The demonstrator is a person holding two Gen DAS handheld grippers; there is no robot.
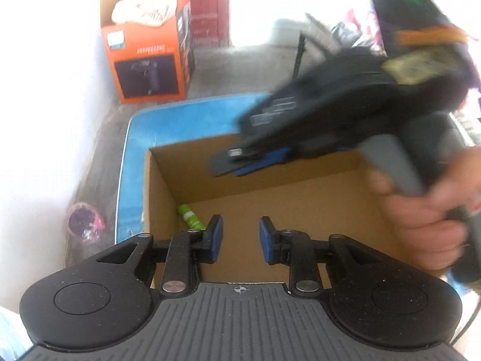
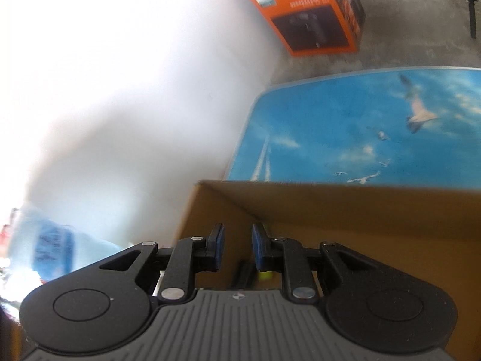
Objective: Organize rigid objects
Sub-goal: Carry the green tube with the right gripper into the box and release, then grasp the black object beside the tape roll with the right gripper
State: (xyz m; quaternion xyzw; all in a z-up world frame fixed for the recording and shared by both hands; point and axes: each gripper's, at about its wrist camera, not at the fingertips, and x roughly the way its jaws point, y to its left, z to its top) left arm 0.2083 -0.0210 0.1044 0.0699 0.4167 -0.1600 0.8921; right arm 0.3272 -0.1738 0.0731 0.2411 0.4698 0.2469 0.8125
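An open brown cardboard box (image 1: 162, 180) stands on a blue sky-print table (image 1: 192, 120). A green tube (image 1: 190, 217) lies in its near left corner. My left gripper (image 1: 241, 237) is open and empty, hovering over the box's near side. My right gripper (image 1: 240, 165), held in a hand (image 1: 421, 219), reaches over the box from the right, blurred by motion. In the right wrist view the right gripper (image 2: 237, 248) is open and empty above the box (image 2: 345, 207), with a bit of green (image 2: 264, 276) and a dark object showing below it.
An orange product box (image 1: 150, 57) stands on the grey floor by the white wall; it also shows in the right wrist view (image 2: 306, 15). A pink-purple object (image 1: 85, 218) lies on the floor left of the table. The blue table (image 2: 360, 132) extends beyond the box.
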